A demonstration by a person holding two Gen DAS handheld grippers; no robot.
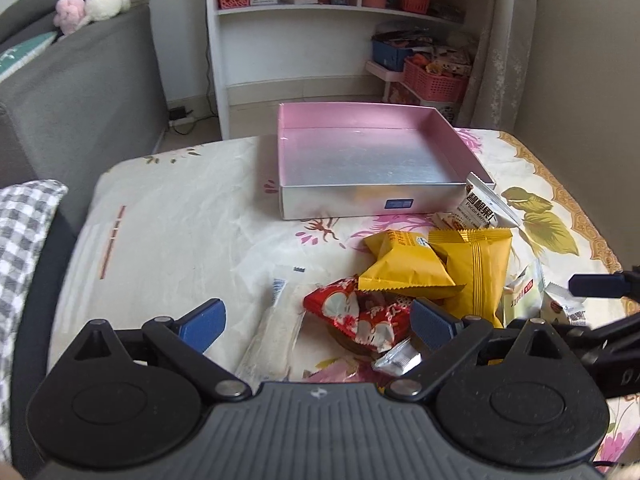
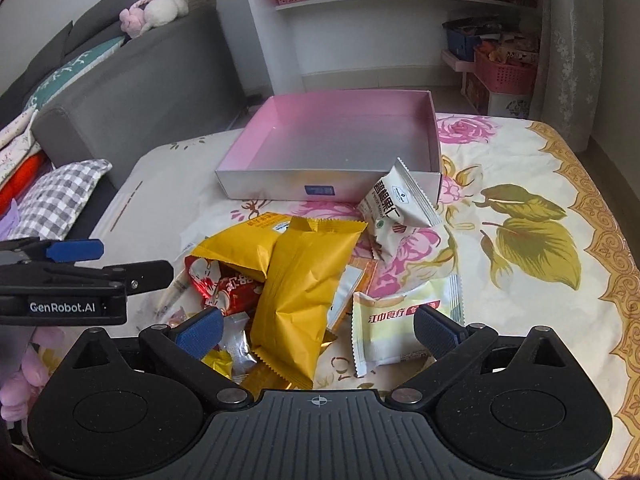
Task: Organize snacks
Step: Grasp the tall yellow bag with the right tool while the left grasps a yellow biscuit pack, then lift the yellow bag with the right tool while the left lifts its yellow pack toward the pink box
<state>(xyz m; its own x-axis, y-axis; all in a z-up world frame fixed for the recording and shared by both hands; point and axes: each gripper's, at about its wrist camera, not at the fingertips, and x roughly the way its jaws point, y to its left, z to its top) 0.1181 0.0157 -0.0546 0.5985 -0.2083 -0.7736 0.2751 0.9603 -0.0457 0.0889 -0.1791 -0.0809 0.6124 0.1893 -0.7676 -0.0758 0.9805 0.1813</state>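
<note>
A pile of snack packets lies on the floral tablecloth in front of an empty pink-lined box (image 1: 360, 160) (image 2: 340, 140). Two yellow packets (image 1: 404, 268) (image 2: 296, 300), a red packet (image 1: 360, 312) (image 2: 228, 284), a white pecan packet (image 1: 476, 204) (image 2: 400, 200), a pale green-white packet (image 2: 400, 328) and a long white packet (image 1: 276, 332) show. My left gripper (image 1: 316, 322) is open above the red packet and holds nothing. My right gripper (image 2: 318, 332) is open above the yellow and pale packets and holds nothing. The left gripper also shows in the right wrist view (image 2: 76, 252).
A grey sofa (image 1: 80, 92) with a checked cushion (image 2: 60, 200) stands left of the table. A white shelf (image 1: 340, 12) and pink baskets (image 1: 436, 80) stand behind. The table's right edge (image 2: 600, 240) has a gold border.
</note>
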